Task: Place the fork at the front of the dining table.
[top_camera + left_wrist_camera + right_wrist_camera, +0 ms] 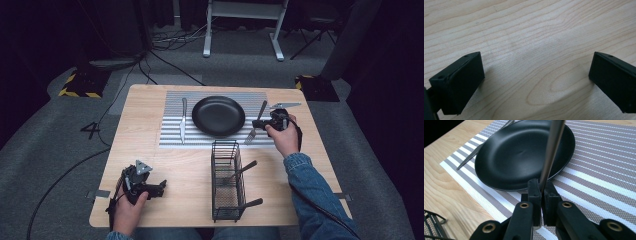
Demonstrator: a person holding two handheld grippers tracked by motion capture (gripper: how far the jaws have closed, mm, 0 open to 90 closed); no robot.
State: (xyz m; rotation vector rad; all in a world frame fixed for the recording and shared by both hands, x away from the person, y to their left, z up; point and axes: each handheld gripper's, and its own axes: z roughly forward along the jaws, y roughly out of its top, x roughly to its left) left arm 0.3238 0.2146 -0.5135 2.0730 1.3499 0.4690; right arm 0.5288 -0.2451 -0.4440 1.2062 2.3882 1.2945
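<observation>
My right gripper (260, 123) (541, 188) is shut on the handle of a silver fork (262, 107) (552, 145), which lies just right of the black plate (218, 116) (519, 152) on a grey striped placemat (170, 138) (599, 170). The fork's tines point toward the near edge of the mat. A knife (183, 120) (474, 155) lies on the mat left of the plate. My left gripper (160, 187) (536, 75) rests low over the bare wooden table (150, 160) at the near left, open, with nothing between its jaws.
A black wire basket (226, 182) (431, 225) stands near the table's front edge, between my hands, with two dark-handled utensils (245, 169) sticking out to the right. Cables and stand legs lie on the floor beyond the table.
</observation>
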